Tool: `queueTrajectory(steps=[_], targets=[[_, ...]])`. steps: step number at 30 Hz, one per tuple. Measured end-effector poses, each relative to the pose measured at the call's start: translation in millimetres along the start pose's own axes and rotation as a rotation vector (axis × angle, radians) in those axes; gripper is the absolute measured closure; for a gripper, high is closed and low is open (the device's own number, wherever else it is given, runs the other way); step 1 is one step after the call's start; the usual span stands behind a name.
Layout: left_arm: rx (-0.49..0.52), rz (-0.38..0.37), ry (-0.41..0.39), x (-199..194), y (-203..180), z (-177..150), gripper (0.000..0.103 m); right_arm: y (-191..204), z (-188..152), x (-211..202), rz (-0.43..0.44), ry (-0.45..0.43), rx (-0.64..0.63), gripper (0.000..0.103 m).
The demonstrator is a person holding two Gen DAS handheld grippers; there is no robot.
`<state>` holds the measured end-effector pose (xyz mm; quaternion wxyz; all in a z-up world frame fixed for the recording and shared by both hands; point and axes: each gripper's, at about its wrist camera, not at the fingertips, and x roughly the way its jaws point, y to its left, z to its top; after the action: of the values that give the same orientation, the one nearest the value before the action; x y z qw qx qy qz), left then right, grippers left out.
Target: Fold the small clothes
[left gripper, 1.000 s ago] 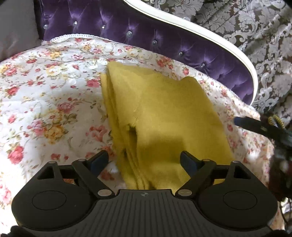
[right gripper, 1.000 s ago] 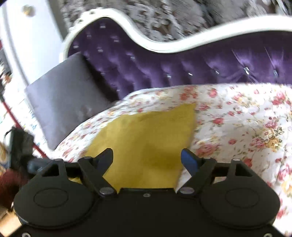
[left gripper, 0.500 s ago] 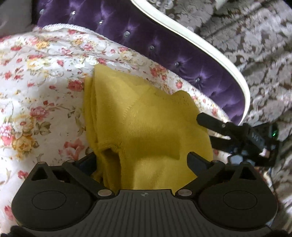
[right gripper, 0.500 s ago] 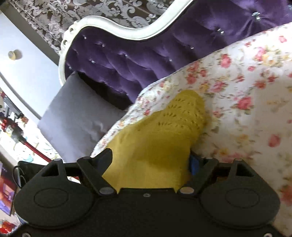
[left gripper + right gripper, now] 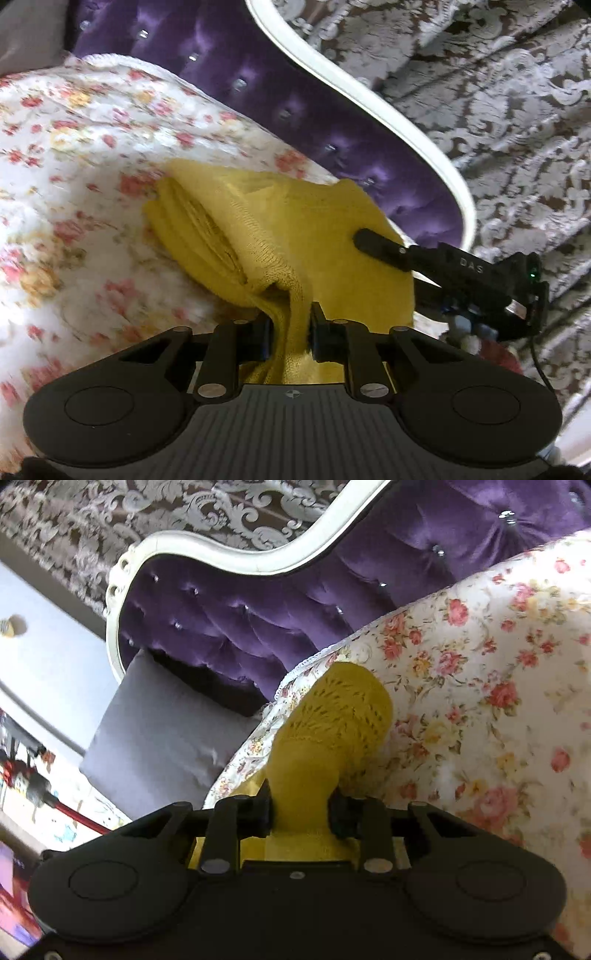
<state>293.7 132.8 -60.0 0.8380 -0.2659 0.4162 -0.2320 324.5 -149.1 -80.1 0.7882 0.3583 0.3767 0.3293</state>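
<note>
A folded mustard-yellow knit garment (image 5: 306,236) lies on a floral bedspread (image 5: 74,155). My left gripper (image 5: 290,328) is shut on the garment's near edge, which bunches between the fingers. In the left wrist view the right gripper (image 5: 373,240) reaches onto the garment's right side. In the right wrist view my right gripper (image 5: 300,808) is shut on the yellow garment (image 5: 332,723), with knit fabric pinched between the pads and lifted off the bedspread (image 5: 498,686).
A purple tufted headboard with a white frame (image 5: 369,110) runs behind the bed, also seen in the right wrist view (image 5: 258,602). A grey pillow (image 5: 166,731) lies beside the bed edge. Patterned wallpaper (image 5: 498,92) is behind.
Both grippers moved in onto the garment and closed on it. They were open a second ago. The fabric now bunches up between the fingers.
</note>
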Motion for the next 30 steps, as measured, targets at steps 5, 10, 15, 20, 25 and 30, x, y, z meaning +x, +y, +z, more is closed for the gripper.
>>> queueTrajectory(steps=[5,10,15,20,25,30], targets=[[-0.002,-0.058,0.056,-16,-25,-26,0.085,6,-19,-40,-0.021,0.011,0.070,0.065],[0.040,-0.092,0.130,-38,-49,-76,0.085,16,-65,-89,-0.043,0.056,0.088,0.065],[0.171,0.002,0.148,-53,-67,-133,0.082,27,-113,-127,-0.209,0.042,-0.108,0.059],[0.397,0.248,0.159,-53,-68,-178,0.078,25,-146,-147,-0.537,-0.043,-0.380,0.047],[0.374,0.291,0.092,-77,-69,-179,0.079,38,-150,-171,-0.580,-0.184,-0.461,0.047],[0.471,0.293,-0.114,-101,-107,-164,0.073,64,-145,-165,-0.474,-0.229,-0.578,0.047]])
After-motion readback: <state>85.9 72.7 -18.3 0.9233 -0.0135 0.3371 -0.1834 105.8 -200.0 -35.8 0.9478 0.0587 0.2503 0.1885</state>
